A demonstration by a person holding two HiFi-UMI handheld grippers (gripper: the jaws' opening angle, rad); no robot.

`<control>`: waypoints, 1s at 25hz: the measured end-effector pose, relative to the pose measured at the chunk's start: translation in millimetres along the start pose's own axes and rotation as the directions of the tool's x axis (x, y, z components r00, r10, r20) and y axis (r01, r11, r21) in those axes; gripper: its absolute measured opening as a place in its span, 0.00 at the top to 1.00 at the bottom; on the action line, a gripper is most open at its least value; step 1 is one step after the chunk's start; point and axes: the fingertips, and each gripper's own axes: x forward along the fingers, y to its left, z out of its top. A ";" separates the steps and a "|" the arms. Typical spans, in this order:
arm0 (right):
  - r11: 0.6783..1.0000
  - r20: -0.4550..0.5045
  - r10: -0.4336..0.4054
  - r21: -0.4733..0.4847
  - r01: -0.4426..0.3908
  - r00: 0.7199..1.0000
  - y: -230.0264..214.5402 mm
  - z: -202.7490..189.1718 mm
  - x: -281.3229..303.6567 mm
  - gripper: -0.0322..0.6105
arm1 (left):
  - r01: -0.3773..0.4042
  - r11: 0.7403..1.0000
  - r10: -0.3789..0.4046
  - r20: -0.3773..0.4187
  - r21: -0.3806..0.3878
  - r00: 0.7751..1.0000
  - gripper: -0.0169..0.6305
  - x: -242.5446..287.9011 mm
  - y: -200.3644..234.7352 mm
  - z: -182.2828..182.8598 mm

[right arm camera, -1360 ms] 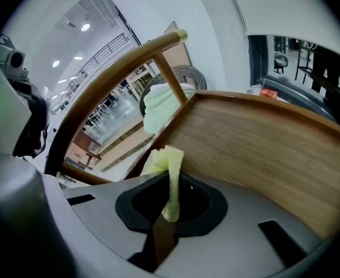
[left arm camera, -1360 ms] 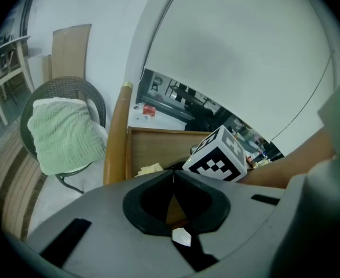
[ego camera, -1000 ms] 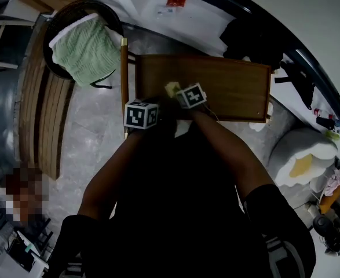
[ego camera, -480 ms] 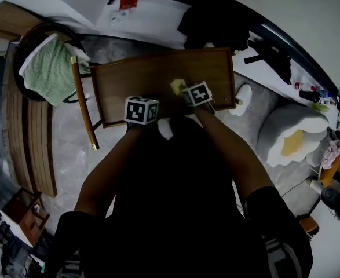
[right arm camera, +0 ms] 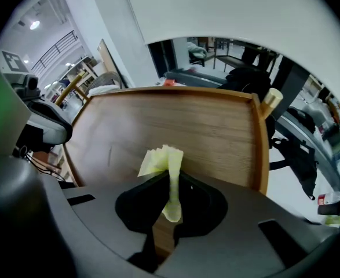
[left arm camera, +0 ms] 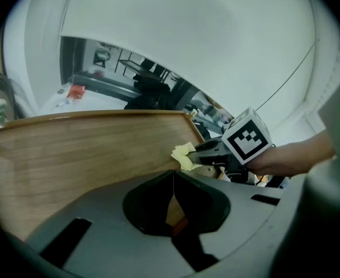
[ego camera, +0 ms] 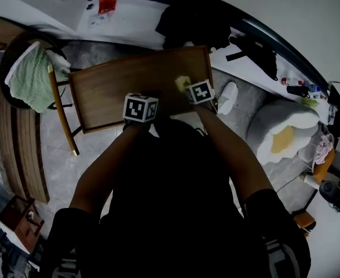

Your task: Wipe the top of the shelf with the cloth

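The shelf's brown wooden top (ego camera: 129,80) lies below me, with a raised lip along its edges. My right gripper (ego camera: 188,91) is shut on a small yellow cloth (ego camera: 182,83), near the top's front right part. In the right gripper view the cloth (right arm camera: 165,162) sticks up from between the closed jaws, over the wood (right arm camera: 175,126). My left gripper (ego camera: 141,108) hovers at the front edge, shut with nothing in it. The left gripper view shows the right gripper (left arm camera: 207,153) with the cloth (left arm camera: 183,155) just to the right.
A chair (ego camera: 57,100) with a green knitted cloth (ego camera: 25,77) on it stands left of the shelf. A white and yellow cushion (ego camera: 285,138) lies on the floor at the right. Dark clothes (ego camera: 187,22) hang behind the shelf by the white wall.
The shelf top has slid leftward and downward in the head view as my head turned. Both grippers stayed close together at the front edge, the right one still holding the cloth.
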 end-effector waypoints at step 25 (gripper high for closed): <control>0.989 0.124 -0.118 0.107 0.105 0.985 7.9 26.1 -43.2 0.89 | -0.092 0.990 0.104 0.102 -0.109 0.989 0.95 -97.7 65.7 -26.2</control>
